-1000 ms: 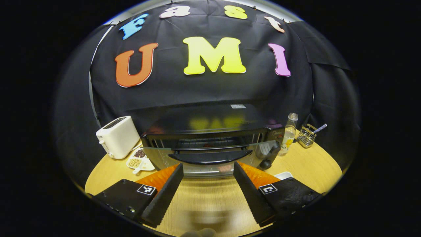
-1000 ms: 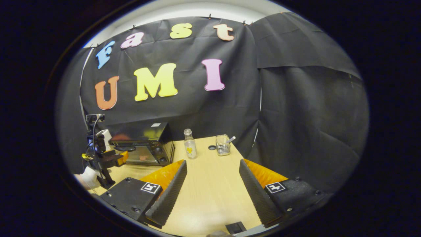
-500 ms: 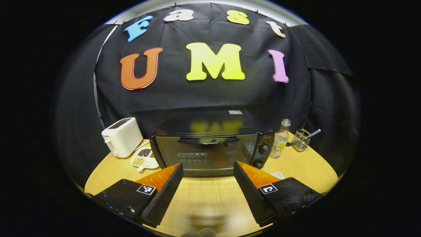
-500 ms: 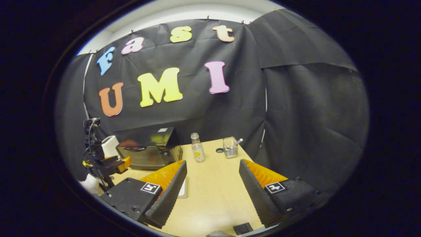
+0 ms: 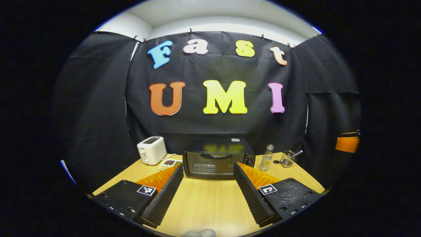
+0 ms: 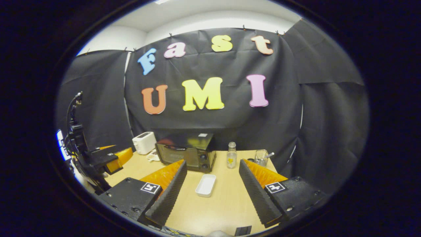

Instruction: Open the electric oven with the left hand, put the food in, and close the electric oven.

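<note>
A: Where is the black electric oven (image 5: 218,162) with glass door?

B: On the wooden counter (image 5: 204,204), door shut. Left gripper (image 5: 208,192) and right gripper (image 6: 212,192) both gape empty, held well apart from it, likely because the job seems finished.

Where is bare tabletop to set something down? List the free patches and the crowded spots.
Free: the near tabletop in front of the oven and around the white tray, between both open claws, left claw and right claw. Crowded: beside the oven, the toaster and snack dish on one side, the bottle and wire holder on the other.
</note>
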{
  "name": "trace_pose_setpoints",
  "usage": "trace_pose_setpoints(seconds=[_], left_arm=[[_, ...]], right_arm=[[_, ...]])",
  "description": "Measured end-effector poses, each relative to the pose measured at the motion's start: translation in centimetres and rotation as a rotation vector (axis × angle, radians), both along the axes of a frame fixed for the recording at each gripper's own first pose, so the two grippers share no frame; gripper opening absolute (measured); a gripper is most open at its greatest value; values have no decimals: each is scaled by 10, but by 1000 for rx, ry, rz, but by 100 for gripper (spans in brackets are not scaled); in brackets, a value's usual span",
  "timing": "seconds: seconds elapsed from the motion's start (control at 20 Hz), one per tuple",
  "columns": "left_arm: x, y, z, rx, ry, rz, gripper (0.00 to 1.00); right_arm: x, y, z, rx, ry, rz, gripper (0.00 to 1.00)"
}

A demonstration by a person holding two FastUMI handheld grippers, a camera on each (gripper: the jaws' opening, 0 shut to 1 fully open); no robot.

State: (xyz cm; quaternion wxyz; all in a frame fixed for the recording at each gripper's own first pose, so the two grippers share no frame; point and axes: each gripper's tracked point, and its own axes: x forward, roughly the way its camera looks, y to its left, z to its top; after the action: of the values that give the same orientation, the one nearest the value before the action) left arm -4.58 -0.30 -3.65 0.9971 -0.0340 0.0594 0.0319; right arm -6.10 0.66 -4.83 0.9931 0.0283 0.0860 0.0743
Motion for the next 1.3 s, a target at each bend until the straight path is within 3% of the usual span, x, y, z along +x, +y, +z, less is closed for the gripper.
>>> trace_pose_setpoints(seconds=[0.05, 0.2, 0.55, 0.8, 0.85, 0.9, 1.25, 1.3], left_arm=[[-24, 1, 8, 5, -9, 9, 97], [-85, 8, 32, 33, -45, 55, 97], [-164, 38, 71, 16, -124, 101, 97], [-162, 60, 74, -6, -143, 112, 95], [-161, 60, 76, -9, -150, 103, 95], [-159, 58, 77, -13, -156, 90, 94], [-144, 55, 91, -33, -186, 38, 94], [-142, 55, 93, -35, -191, 32, 94]], right_arm=[[-14, 1, 4, -11, -13, 25, 96], [-49, -5, 19, -29, -80, 50, 100], [-95, -23, 16, 8, -97, -19, 96], [-114, -28, 24, -9, -111, -87, 100], [-116, -27, 29, -5, -119, -94, 96], [-119, -23, 36, 0, -131, -98, 100], [-124, -18, 52, -7, -156, -138, 100], [-125, -18, 54, -6, -162, -142, 96]])
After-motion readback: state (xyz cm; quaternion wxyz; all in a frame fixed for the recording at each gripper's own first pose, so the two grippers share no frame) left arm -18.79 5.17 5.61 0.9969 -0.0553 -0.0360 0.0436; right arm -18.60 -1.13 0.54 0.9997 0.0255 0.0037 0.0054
